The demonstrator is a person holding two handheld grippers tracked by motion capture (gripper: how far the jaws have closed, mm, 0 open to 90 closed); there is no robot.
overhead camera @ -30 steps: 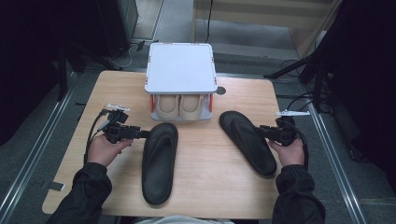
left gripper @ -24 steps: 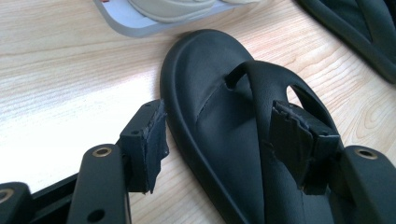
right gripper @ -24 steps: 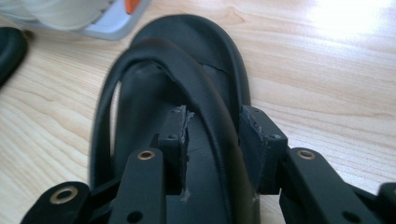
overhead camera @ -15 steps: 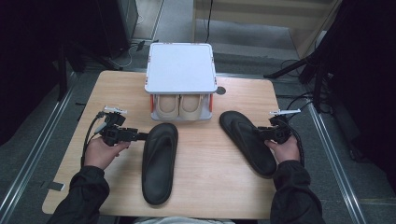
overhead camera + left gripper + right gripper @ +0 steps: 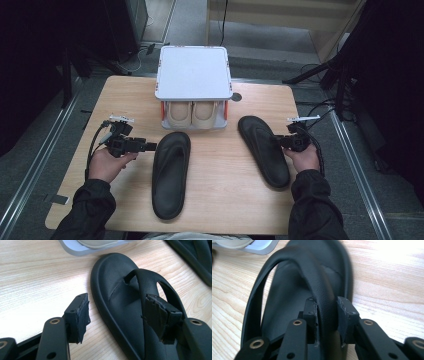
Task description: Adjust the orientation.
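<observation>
Sitting inside rack (image 5: pixel 194 80): seemingly beige shoes (image 5: pixel 192 113)

The person wears black long sleeves (image 5: pixel 85 210), and each black hand-held gripper, left (image 5: pixel 150 146) and right (image 5: pixel 276 142), has a grey three-cornered plate on top, a black cable trailing from it, brass-ringed holes along its arms and ragged black pads (image 5: pixel 81 315) on its fingertips.
</observation>
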